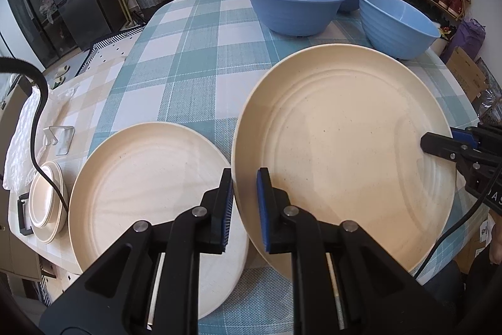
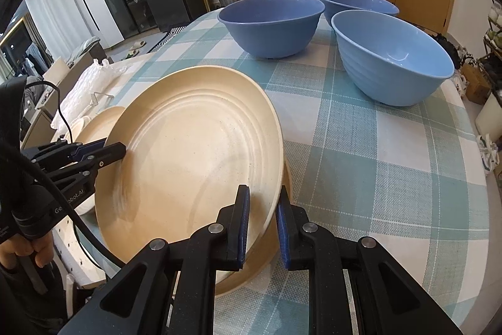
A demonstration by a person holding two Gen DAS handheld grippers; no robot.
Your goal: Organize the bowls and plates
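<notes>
Both grippers, the left gripper [image 1: 244, 187] and the right gripper [image 2: 263, 206], are clamped on opposite rims of the large cream speckled plate [image 1: 345, 153], holding it tilted above the checked tablecloth [image 1: 188, 58], probably to stack it onto the cream plate [image 1: 141, 178] lying just beside.

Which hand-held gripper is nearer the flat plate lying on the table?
Left. The left hand-held gripper grips the lifted plate's rim beside the flat plate; the right hand-held gripper clamps the opposite rim.
</notes>
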